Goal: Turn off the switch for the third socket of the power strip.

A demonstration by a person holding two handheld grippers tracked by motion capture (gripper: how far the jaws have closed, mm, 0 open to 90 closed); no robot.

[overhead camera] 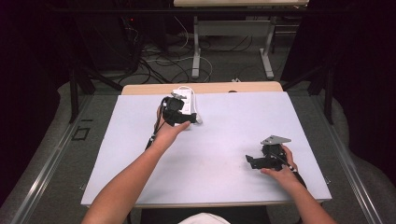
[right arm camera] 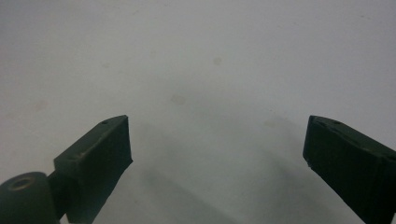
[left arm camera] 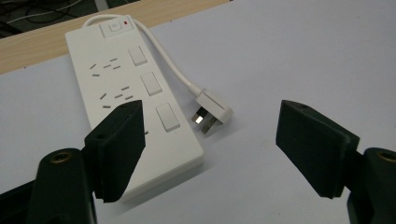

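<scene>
Power strip [left arm camera: 126,88] lying flat near the tabletop's [overhead camera: 224,140] far edge, plug [left arm camera: 212,112] resting just beside it, left gripper [left arm camera: 210,140] spread wide above its near end, right gripper [right arm camera: 217,154] spread too, over bare surface near the right edge.

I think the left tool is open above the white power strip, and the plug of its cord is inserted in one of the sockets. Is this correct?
Not quite. The left tool is open over the white power strip, but the plug is not in a socket: it lies loose on the table beside the strip, prongs bare. The left gripper view shows it.
</scene>
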